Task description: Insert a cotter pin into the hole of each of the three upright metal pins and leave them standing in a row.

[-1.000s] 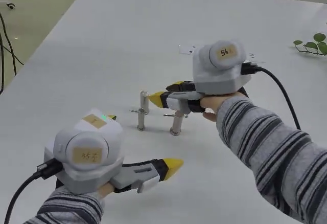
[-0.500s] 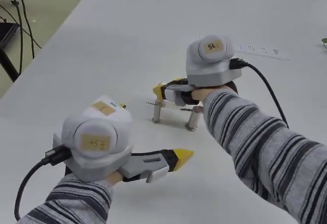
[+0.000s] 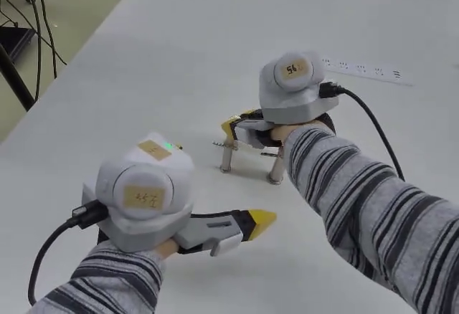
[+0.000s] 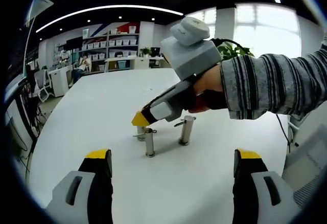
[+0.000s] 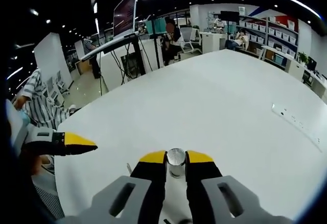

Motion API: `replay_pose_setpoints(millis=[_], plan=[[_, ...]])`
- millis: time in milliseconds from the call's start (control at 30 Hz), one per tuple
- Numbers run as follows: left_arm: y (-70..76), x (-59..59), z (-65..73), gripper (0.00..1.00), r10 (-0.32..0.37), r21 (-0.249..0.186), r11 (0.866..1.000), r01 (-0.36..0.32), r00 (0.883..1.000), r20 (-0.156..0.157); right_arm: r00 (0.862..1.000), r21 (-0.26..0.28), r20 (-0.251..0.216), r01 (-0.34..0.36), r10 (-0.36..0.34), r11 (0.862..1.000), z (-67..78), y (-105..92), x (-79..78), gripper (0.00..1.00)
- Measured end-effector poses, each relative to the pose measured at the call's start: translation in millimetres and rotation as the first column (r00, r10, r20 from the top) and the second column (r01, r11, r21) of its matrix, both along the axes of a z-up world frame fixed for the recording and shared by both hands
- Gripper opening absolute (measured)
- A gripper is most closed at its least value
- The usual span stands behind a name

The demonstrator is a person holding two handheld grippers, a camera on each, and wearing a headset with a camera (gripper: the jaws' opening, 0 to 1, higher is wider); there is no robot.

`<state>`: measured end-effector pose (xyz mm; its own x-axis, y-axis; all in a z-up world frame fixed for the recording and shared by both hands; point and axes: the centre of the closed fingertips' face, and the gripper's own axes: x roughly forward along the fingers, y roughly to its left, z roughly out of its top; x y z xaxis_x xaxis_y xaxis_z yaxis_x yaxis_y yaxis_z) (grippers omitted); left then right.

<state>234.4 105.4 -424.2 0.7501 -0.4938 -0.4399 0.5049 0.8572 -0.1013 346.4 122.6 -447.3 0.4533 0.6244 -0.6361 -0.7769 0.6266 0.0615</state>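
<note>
On the white table (image 3: 165, 56), well in from its left edge and about midway along it, three metal pins (image 3: 226, 158) stand upright in a close cluster. The right gripper (image 5: 176, 154) reaches over them from the person's right. Its jaws are narrow and press against either side of the top of the rear pin (image 5: 176, 160), whose round flat end shows between the yellow tips. In the left gripper view the rear pin stands just behind the front pin (image 4: 149, 143), and the third pin (image 4: 186, 130) stands off to one side, apart from both. A thin cotter pin (image 4: 178, 124) sticks out sideways near the top of the third pin, and another shows at the head of the front pin. Whether the rear pin carries one I cannot tell. The left gripper (image 4: 172, 156) hangs over bare table nearer the person's edge, clear of the pins, with its jaws spread wide and nothing between them. A striped sleeve (image 3: 358, 206) covers the arm behind the right gripper. A white power strip (image 3: 366, 69) lies flat on the table beyond the pins, toward the far edge.
</note>
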Motion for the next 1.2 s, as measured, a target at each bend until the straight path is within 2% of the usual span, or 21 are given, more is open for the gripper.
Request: replay_pose_setpoints(millis=[167,333,733,967,1200], plan=[[-0.9,-0.5,-0.9,0.99,-0.004,0.003,1.000,0.004,1.000,-0.003,1.000,-0.007,-0.002,-0.006,0.006,1.000,1.3,-8.1,4.7,0.08],[-2.2,-0.6,-1.5,0.99,-0.010,0.005,1.000,0.010,1.000,-0.005,1.000,-0.017,0.003,0.008,-0.008,1.000,6.6,-25.1,8.5,0.08],[-7.8,-1.3,0.2,0.99,-0.032,-0.002,0.999,0.032,0.999,0.004,0.996,-0.074,0.009,0.085,-0.084,0.994,9.2,-85.9,15.6,0.08],[-10.1,-2.1,0.5,0.99,-0.043,0.004,0.999,0.043,0.999,0.007,0.993,-0.103,0.002,0.116,-0.116,0.988,6.1,-117.4,6.0,0.08],[-10.1,-1.7,-0.2,0.99,-0.044,0.008,0.999,0.044,0.999,0.008,0.992,-0.116,-0.018,0.123,-0.126,0.986,2.1,-133.8,-13.1,0.08]])
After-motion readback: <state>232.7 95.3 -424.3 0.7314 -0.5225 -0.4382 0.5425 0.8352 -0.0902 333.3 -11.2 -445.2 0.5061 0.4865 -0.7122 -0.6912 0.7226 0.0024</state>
